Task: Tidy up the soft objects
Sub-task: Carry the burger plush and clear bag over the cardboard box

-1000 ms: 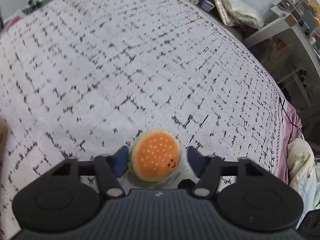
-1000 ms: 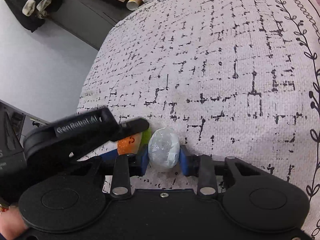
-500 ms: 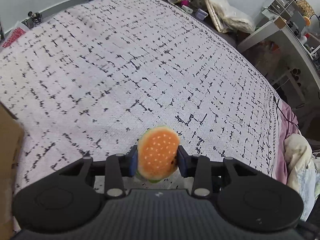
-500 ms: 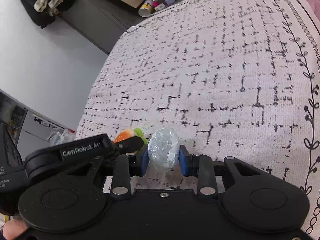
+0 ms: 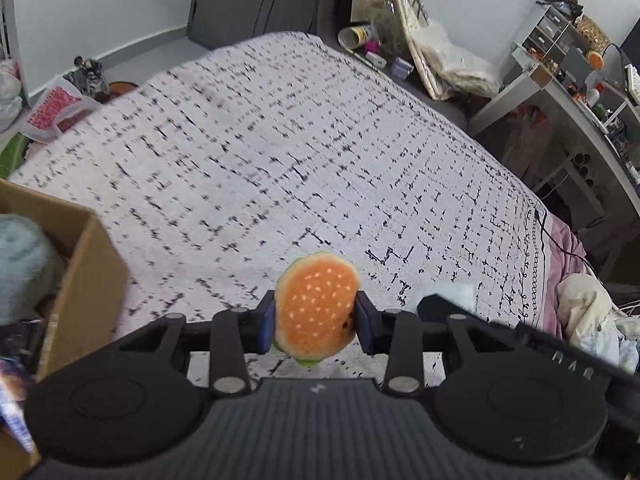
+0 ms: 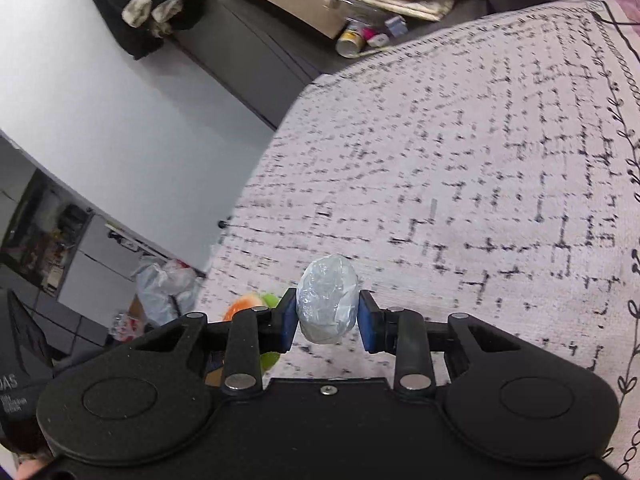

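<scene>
My left gripper (image 5: 316, 322) is shut on a plush hamburger (image 5: 316, 304), orange bun with green edge, held above the bed. My right gripper (image 6: 328, 322) is shut on a pale blue soft ball wrapped in clear plastic (image 6: 327, 304), also held above the bed. The hamburger shows at the left of the right wrist view (image 6: 248, 304), partly behind the right gripper. The blue ball peeks out behind the right gripper's finger in the left wrist view (image 5: 456, 292). A cardboard box (image 5: 84, 276) stands at the left with a light teal soft item (image 5: 20, 264) inside.
The bed has a white cover with black dashes (image 5: 280, 140). A desk with clutter (image 5: 580, 92) stands at the right, bags and a cup (image 5: 356, 36) lie past the bed's far end. Crumpled cloth (image 5: 588, 312) lies at the right bed edge.
My left gripper closed on the hamburger and lifted it off the bed. My right gripper lifted too, still holding the blue ball. The cardboard box came into the left view.
</scene>
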Motion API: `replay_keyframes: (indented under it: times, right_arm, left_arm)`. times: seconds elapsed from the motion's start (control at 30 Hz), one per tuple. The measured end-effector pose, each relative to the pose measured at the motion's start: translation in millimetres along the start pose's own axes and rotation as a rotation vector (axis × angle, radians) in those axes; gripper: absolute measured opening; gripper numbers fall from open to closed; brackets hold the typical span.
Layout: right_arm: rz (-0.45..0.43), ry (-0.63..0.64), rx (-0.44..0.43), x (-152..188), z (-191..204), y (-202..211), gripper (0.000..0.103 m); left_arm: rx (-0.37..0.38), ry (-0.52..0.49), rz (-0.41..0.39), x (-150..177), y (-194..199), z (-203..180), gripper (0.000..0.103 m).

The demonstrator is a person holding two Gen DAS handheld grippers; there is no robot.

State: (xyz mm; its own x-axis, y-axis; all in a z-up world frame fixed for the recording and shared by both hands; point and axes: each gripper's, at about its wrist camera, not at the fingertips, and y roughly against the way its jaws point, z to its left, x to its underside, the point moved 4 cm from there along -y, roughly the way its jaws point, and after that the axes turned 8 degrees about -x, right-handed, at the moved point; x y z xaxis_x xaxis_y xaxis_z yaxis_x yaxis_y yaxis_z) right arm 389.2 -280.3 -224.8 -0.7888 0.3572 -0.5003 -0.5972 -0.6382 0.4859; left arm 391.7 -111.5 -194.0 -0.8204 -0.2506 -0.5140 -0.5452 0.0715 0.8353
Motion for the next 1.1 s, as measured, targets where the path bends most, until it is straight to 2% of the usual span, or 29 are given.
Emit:
replay_keyframes:
  times: [0.53, 1.1]
  right_arm:
    - [0.007, 0.146, -0.082, 11, 70, 10, 0.031]
    - [0.018, 0.348, -0.116, 44, 152, 10, 0.031]
  left_arm:
    - [-0.044, 0.026, -0.081, -4, 70, 59, 0.038]
    - [-0.11, 0.142, -0.114, 1, 107, 154, 0.038]
